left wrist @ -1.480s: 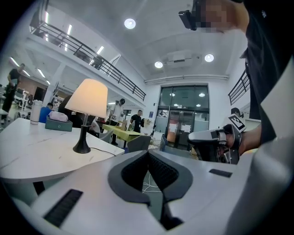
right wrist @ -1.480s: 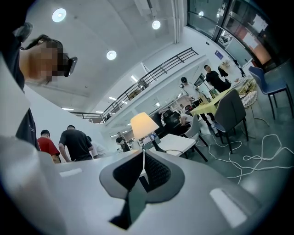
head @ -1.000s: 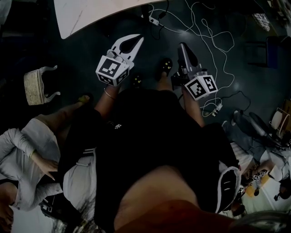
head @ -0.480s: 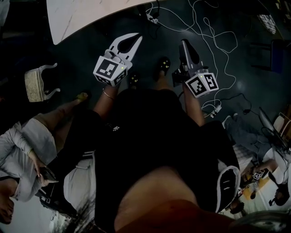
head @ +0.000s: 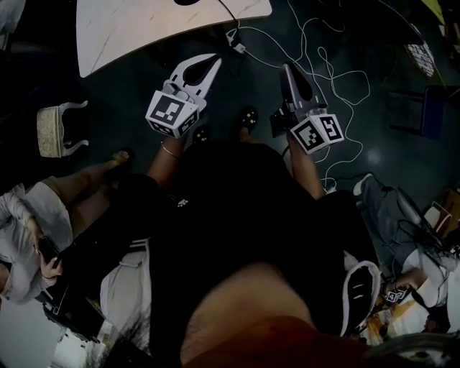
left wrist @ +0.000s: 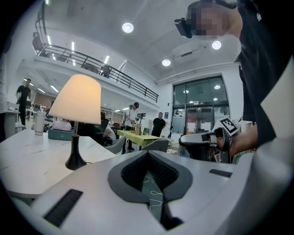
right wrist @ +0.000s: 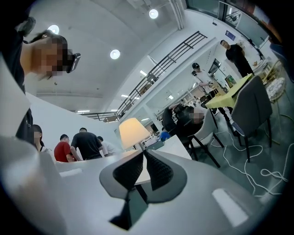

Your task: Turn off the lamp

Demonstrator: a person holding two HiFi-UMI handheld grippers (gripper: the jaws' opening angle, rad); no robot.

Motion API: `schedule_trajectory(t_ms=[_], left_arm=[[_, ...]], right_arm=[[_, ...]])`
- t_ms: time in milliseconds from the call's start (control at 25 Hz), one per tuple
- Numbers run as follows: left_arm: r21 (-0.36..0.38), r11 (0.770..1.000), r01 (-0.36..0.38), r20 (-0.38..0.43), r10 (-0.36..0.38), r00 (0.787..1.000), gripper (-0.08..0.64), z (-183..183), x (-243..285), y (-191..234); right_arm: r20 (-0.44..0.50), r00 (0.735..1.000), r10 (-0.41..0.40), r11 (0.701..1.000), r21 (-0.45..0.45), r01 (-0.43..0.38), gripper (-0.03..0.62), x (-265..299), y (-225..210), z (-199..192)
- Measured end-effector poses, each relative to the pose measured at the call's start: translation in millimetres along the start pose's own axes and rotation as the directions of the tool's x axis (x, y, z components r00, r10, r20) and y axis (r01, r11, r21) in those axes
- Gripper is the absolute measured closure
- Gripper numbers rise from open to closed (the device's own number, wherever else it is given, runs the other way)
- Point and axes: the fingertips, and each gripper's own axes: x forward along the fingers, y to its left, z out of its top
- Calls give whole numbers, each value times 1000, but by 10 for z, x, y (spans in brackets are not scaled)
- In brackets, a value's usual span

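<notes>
The lamp [left wrist: 77, 102] stands lit on a white marble table [left wrist: 27, 160]; it has a cream shade and a slim black stem and foot. The right gripper view also has the lamp [right wrist: 133, 132], glowing beyond the jaw tips. In the head view only the table [head: 144, 29] and a dark sliver of the lamp's foot [head: 188, 2] show at the top edge. My left gripper [head: 218, 59] points at the table's near edge, shut and empty. Beside it my right gripper [head: 285, 68] is shut too, over the dark floor. Both are short of the lamp.
White cables [head: 338, 65] loop over the floor right of the table, with a plug strip [head: 233, 36] at its edge. A seated person [head: 43, 215] and a wicker stool [head: 54, 129] are on the left. A grey chair [right wrist: 250, 108] stands right of the table.
Both grippers have moved forward toward the table, which now fills more of the head view's top. The jaws stayed shut. The seated person on the left shifted.
</notes>
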Motion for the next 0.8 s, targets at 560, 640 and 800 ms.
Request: schedule_trajectory(t_ms=[560,640,800], left_arm=[[-8,990,-142,-14,141,990,552,-145,-71,-274],[-1,987,-161,-20,161,987,552,-193,-96,-327],[-14,984,-178,0,178,984,552,-210,-229,-436]], right_arm=[[-93,992,90,996,19,-89,591,-205,-295,-39],[-98,989,108,994,23,-106,591,-228,-318,-64],[-123,985,124,992,11,-124,591,-322,-227,-159]])
